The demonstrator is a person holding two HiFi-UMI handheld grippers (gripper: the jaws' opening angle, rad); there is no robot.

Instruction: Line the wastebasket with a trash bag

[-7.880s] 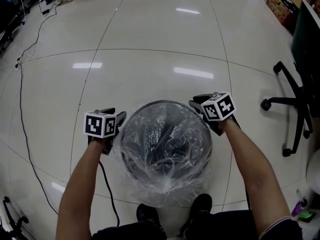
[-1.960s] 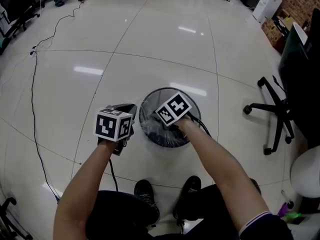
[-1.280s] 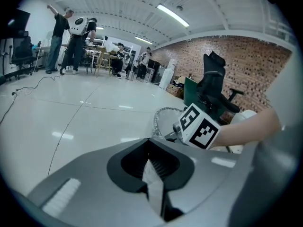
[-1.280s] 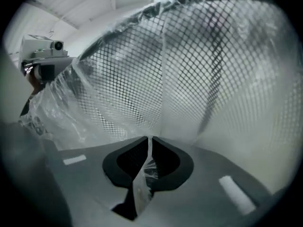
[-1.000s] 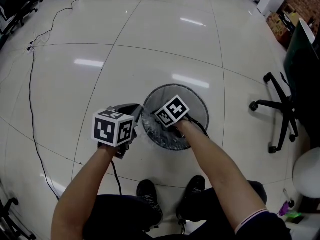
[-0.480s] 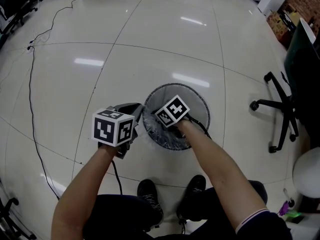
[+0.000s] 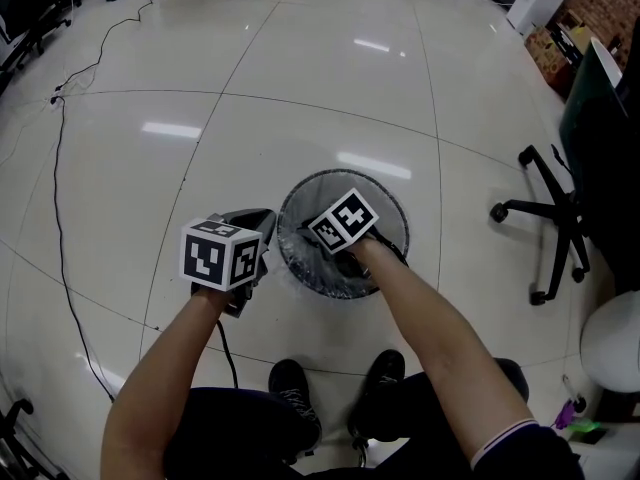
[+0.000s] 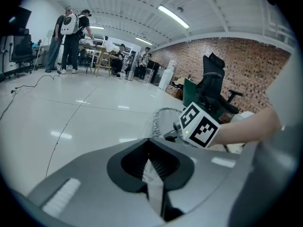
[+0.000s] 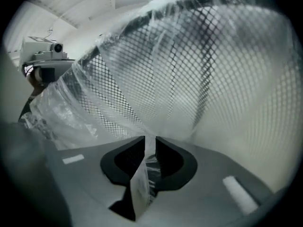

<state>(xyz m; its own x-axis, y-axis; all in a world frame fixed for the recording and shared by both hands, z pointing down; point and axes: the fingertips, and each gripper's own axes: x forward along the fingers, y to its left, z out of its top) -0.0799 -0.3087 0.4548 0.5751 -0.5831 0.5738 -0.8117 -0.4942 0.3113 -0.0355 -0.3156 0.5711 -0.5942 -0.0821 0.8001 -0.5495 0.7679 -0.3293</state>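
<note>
The right gripper (image 9: 150, 144) reaches down inside the mesh wastebasket (image 9: 199, 56). Its fingers have just been opening and stand slightly spread, with a strip of the clear trash bag (image 9: 61, 105) loose between them and the lined wall just ahead. The left gripper (image 8: 149, 143), fingers pressed together, hangs outside, with the wastebasket's rim just ahead of its fingers.
</note>
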